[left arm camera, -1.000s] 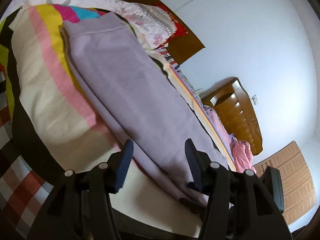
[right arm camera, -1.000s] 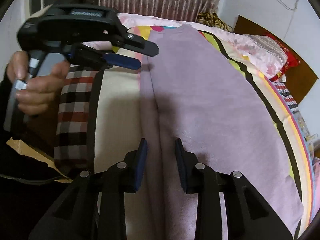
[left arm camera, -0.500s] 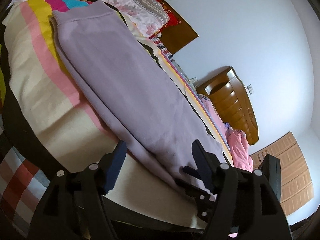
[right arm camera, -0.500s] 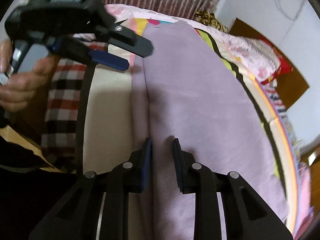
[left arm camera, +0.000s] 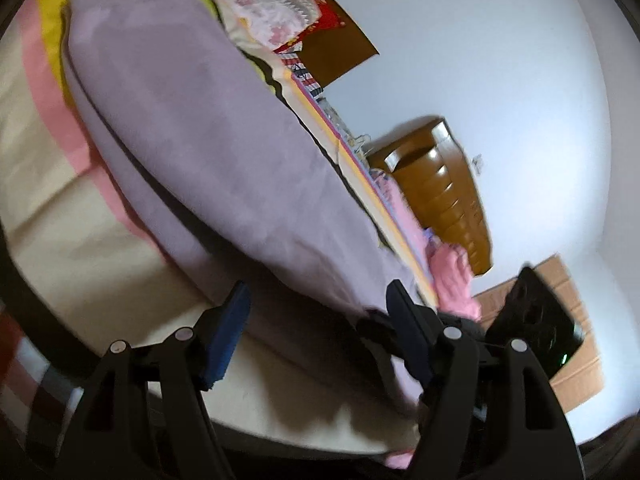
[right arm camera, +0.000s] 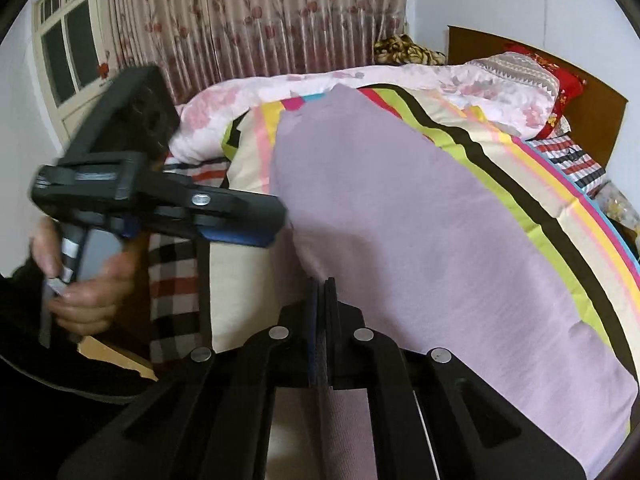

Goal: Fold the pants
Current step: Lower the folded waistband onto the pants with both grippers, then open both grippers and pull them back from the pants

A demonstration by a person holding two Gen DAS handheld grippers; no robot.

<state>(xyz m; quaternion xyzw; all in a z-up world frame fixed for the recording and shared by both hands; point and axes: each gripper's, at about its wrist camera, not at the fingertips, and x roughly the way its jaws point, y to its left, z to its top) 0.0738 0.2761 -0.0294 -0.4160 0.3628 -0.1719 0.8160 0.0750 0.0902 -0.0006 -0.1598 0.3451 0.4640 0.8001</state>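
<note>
Lilac pants (right arm camera: 420, 240), laid lengthwise on the striped bedspread (right arm camera: 532, 216) of a bed, one leg apparently stacked on the other so that a double edge runs along the near side in the left wrist view. That first lengthwise fold appears done; the crosswise folds are judged still to come. Right gripper (right arm camera: 322, 292): jaws have just been closing and now stand pressed together, pinching the near edge of the fabric, which rises in a small ridge at the tips. Left gripper (left arm camera: 316, 316): jaws spread, the near end of the pants lying between them, pads not pressing on cloth; a person's hand (right arm camera: 86, 284) holds its handle. Judged next: the left jaws take the near end, then both carry it toward the far end beside the floral quilt (right arm camera: 360, 84).
</note>
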